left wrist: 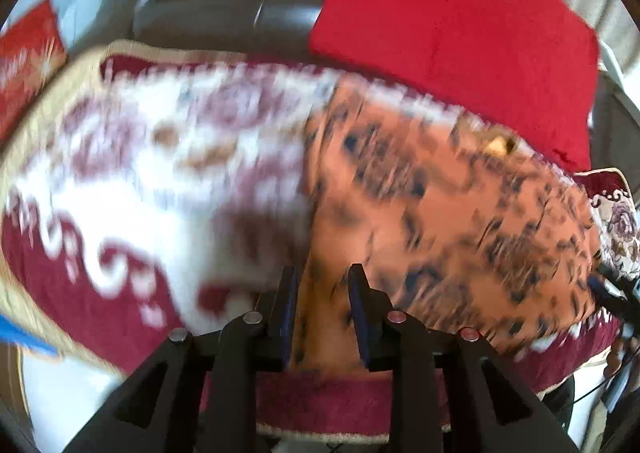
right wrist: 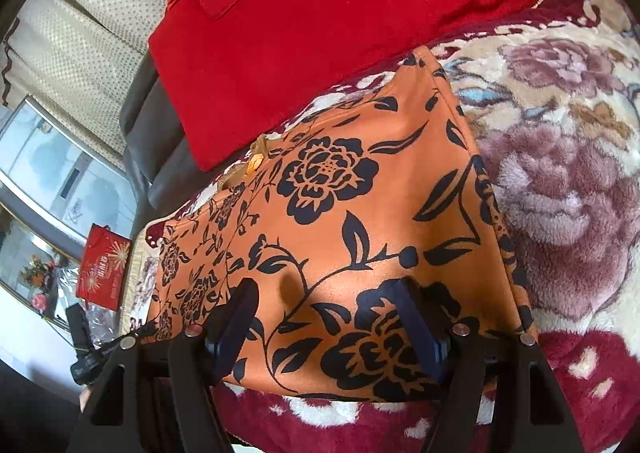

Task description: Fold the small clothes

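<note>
A: Cloth (right wrist: 340, 193)?

B: Orange, black flowers. Spread flat on the blanket (right wrist: 560, 181), just below the red cushion (right wrist: 320, 33). Long axis running from the near hem up toward the cushion, as seen from the right wrist.

A: Left gripper (left wrist: 322, 285)?

B: At the near left corner of the cloth (left wrist: 440, 213). Jaws narrowed, a strip of orange edge standing between the pads. Looks pinched, but blurred there, so contact not certain. No other garment between them.

A: Right gripper (right wrist: 324, 293)?

B: Jaws well apart, straddling the near hem from above. Cloth lying under and between the fingers, pads not pressing on it. Nothing held.

A: Nearer hand for the fold?

B: Both at the near hem, left at its corner, right further along toward the other side. Far hem lying straight ahead of both, up against the cushion.

A: Next step, probably?

B: Judging only: right to close on the hem, then both to carry the near edge forward along the long axis onto the far half. Depends on matching grips at both ends; otherwise a skewed fold.

A: Risks?

B: Fluffy blanket pile snagging in with the hem. Thin, limp fabric likely to slip from a loose pinch. Cushion crowding the far edge.
</note>
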`<action>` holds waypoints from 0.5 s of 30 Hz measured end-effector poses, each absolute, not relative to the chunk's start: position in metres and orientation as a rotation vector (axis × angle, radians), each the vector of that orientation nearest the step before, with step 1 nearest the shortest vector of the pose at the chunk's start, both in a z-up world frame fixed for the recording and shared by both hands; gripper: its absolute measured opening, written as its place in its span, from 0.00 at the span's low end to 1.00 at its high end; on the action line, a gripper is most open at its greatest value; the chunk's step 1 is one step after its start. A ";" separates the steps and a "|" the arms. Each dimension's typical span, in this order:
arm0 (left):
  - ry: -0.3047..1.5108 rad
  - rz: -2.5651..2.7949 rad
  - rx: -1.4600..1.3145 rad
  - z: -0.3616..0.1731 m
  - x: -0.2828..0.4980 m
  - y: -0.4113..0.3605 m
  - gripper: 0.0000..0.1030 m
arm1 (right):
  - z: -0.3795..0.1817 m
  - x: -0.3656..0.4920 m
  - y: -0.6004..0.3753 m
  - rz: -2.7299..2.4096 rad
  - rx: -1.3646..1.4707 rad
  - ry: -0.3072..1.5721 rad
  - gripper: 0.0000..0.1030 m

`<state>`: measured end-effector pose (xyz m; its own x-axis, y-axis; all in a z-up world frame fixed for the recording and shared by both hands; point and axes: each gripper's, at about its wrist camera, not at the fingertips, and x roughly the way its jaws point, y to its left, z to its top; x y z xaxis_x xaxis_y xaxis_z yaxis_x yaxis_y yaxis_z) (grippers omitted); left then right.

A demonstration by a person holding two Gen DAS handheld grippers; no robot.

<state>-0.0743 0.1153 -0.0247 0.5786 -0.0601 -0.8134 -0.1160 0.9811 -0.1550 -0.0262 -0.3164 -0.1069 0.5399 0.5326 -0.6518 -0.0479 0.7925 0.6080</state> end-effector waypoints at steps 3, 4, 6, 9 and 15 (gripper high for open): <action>0.895 -0.011 -0.213 -0.008 -0.028 0.116 0.52 | -0.106 -0.024 -0.312 0.361 0.555 0.954 0.73; 0.908 -0.009 -0.207 -0.010 -0.010 0.115 0.52 | -0.106 -0.024 -0.312 0.359 0.556 0.954 0.74; 0.966 -0.011 -0.208 -0.021 0.028 0.114 0.52 | -0.106 -0.026 -0.313 0.358 0.565 0.950 0.74; 1.086 0.026 -0.240 -0.052 0.074 0.124 0.12 | -0.107 -0.027 -0.314 0.356 0.574 0.948 0.74; 1.079 0.189 -0.368 -0.076 0.045 0.176 0.01 | -0.108 -0.026 -0.315 0.365 0.569 0.947 0.74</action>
